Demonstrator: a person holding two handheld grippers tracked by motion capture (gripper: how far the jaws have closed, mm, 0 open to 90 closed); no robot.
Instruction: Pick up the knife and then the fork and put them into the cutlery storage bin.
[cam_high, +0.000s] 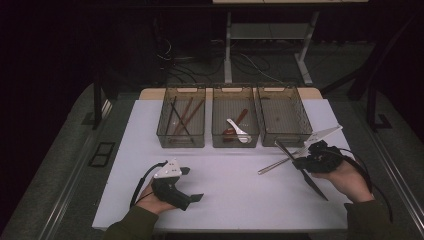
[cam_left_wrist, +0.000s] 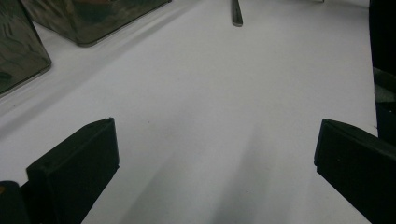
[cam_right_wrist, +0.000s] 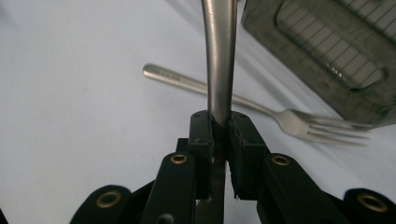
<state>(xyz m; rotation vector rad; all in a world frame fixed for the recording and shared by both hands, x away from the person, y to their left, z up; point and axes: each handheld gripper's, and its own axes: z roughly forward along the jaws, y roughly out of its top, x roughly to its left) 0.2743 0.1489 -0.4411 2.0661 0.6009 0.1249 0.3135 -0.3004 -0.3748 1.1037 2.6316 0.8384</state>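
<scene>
White table (cam_high: 225, 195) carries three smoky translucent plastic bins (cam_high: 233, 123) in a row at its far side. Near the rightmost bin, the right tool (cam_right_wrist: 219, 122) is clamped tight on a slim silver metal utensil handle (cam_right_wrist: 219, 56), held above the tabletop. Beneath it a silver metal fork (cam_right_wrist: 261, 108) lies flat on the table, tines beside the bin's corner. Nearer the person, the left tool (cam_high: 189, 185) hovers low over bare table, jaws wide apart, gripping nothing.

Tool (cam_right_wrist: 219, 128) clamping metal handle (cam_right_wrist: 219, 56), fork (cam_right_wrist: 243, 100) on table (cam_right_wrist: 70, 93), bin (cam_right_wrist: 327, 56)
</scene>
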